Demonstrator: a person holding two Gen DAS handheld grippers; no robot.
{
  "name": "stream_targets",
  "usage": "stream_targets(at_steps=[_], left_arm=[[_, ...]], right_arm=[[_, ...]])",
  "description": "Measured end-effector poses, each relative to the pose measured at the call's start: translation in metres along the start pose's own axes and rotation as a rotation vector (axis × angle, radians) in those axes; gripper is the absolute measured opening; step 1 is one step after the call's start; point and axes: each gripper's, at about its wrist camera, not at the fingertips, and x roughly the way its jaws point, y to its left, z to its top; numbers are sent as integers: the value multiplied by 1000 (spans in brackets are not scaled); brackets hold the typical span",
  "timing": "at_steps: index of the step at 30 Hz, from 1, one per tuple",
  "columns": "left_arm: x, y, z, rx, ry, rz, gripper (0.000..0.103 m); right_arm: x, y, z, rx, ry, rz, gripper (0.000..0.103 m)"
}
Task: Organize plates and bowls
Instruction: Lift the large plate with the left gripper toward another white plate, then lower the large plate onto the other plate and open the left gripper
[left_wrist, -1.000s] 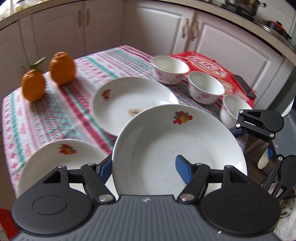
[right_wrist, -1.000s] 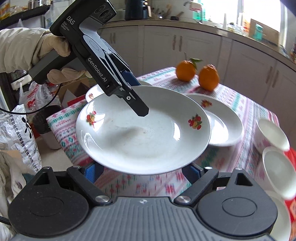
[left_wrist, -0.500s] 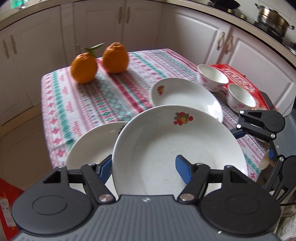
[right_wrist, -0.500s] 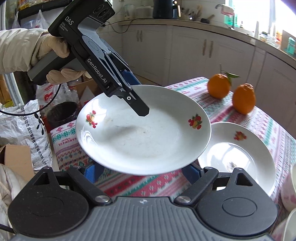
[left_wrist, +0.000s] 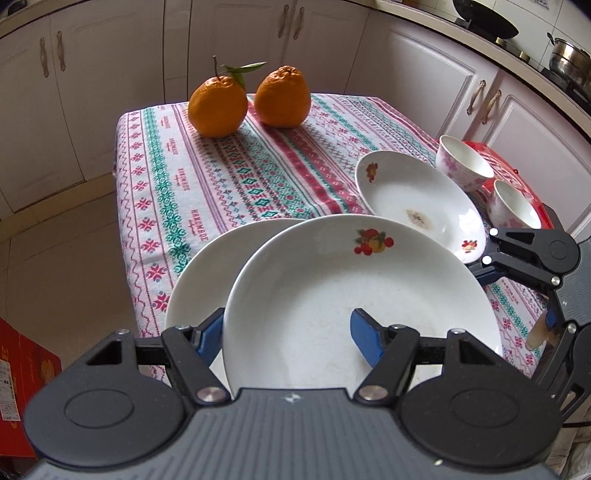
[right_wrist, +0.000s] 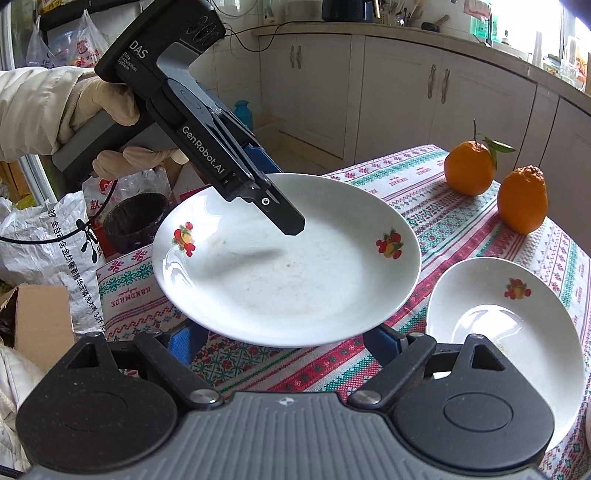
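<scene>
In the left wrist view, the left hand-held gripper clamps the near rim of a white plate, one blue pad under the rim and the other lying inside the dish, so the plate hangs in the air above the near edge of the tabletop. A second plate now lies directly behind and partly under it, where a second ago that plate sat off to the left and a third plate filled the middle; the third plate and two bowls have slid to the right, and the two oranges have swung toward centre. That suggests the carried plate is being brought over the second one for stacking. In the right wrist view, the right hand-held gripper stands half open with its blue fingers just under the plate's near edge; whether they touch or support it cannot be told. A gloved hand steers the left tool from above, and the third plate has moved nearer the lower right corner. Lowering looks like the next step.
</scene>
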Motion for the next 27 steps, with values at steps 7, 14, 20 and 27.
stream_targets(at_steps=[7, 14, 20, 27], left_arm=[[9, 7, -2, -18, 12, -6, 70], [17, 11, -4, -28, 40, 4, 70], [16, 12, -4, -22, 43, 14, 71], [12, 15, -3, -21, 48, 25, 71]], right_arm=[[3, -2, 5, 34, 15, 5, 93], [3, -2, 8, 57, 23, 5, 93], [4, -4, 9, 65, 20, 5, 93], [6, -4, 8, 70, 13, 7, 93]])
